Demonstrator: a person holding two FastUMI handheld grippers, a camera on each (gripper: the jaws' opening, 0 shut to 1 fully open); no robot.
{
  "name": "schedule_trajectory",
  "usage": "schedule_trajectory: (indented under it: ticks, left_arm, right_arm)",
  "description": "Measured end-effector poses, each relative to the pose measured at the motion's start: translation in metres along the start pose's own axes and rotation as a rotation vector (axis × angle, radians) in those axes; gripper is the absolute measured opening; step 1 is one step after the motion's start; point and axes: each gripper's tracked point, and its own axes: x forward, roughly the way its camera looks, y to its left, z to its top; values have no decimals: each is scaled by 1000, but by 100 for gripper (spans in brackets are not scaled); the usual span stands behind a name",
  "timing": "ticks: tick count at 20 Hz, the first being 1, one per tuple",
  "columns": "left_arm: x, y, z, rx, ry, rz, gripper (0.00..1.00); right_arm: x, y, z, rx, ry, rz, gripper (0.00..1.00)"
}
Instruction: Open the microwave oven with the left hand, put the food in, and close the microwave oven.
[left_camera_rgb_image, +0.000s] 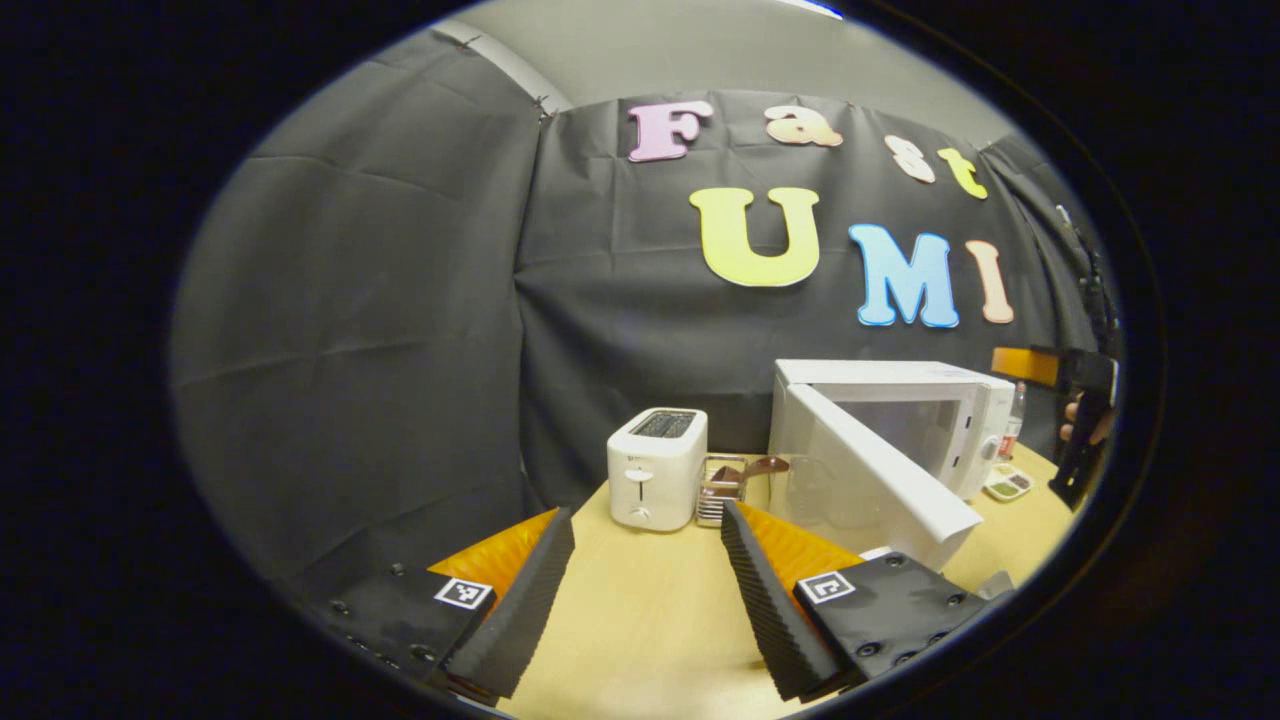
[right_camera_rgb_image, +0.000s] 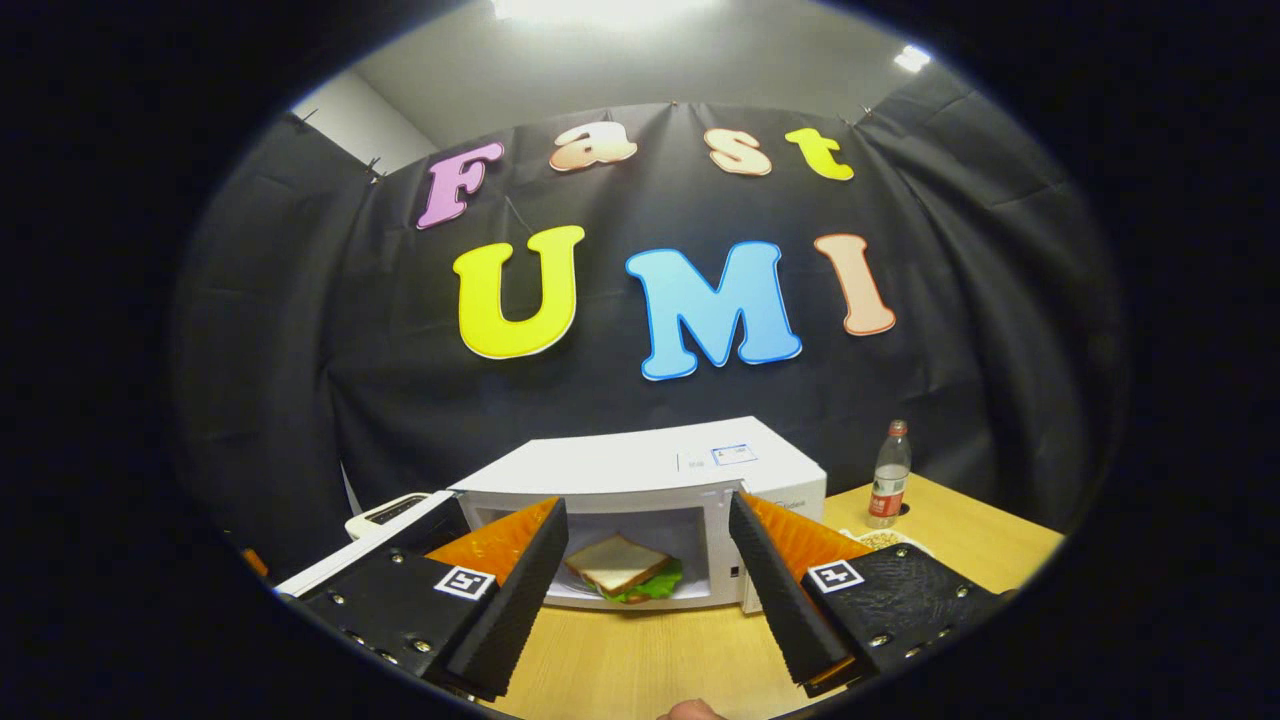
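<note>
In the left gripper view, the left gripper (left_camera_rgb_image: 648, 600) hangs over the near part of the wooden table (left_camera_rgb_image: 640, 620), its fingers spread wide with nothing between them. Beyond it, toward the table's back edge, a white toaster (left_camera_rgb_image: 656, 468) stands upright, and just to its right sits a small wire rack (left_camera_rgb_image: 722, 488) with a brown utensil in it. Right of that stands the white microwave (left_camera_rgb_image: 900, 420), its door (left_camera_rgb_image: 880, 480) swung open toward the camera. A small dish of food (left_camera_rgb_image: 1008, 484) lies beside the microwave's right side, with a bottle (left_camera_rgb_image: 1014, 420) behind it near the back edge. At the far right, a hand (left_camera_rgb_image: 1085, 425) holds the other gripper, seen only in part.

In the right gripper view, the right gripper (right_camera_rgb_image: 648, 590) faces the microwave's open front, its fingers also wide apart and holding nothing. Between them, inside the oven, lies a sandwich (right_camera_rgb_image: 620, 568) with lettuce showing under the bread. The bottle stands upright to the microwave's right, near the table's back edge.
</note>
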Motion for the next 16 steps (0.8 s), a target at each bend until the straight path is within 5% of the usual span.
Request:
schedule_trajectory:
  ticks: [10, 13, 16]
  left_arm:
    - [-1, -31, -17, 14, 23, -26, 97]
    - [-3, -52, -24, -2, 41, -90, 74]
    - [-5, -67, -25, 15, 48, -128, 38]
  right_arm:
    - [-89, -39, 23, -54, -7, 8, 98]
    - [-103, -50, 25, -63, -7, -1, 98]
    - [-109, -58, 29, -67, -6, -13, 98]
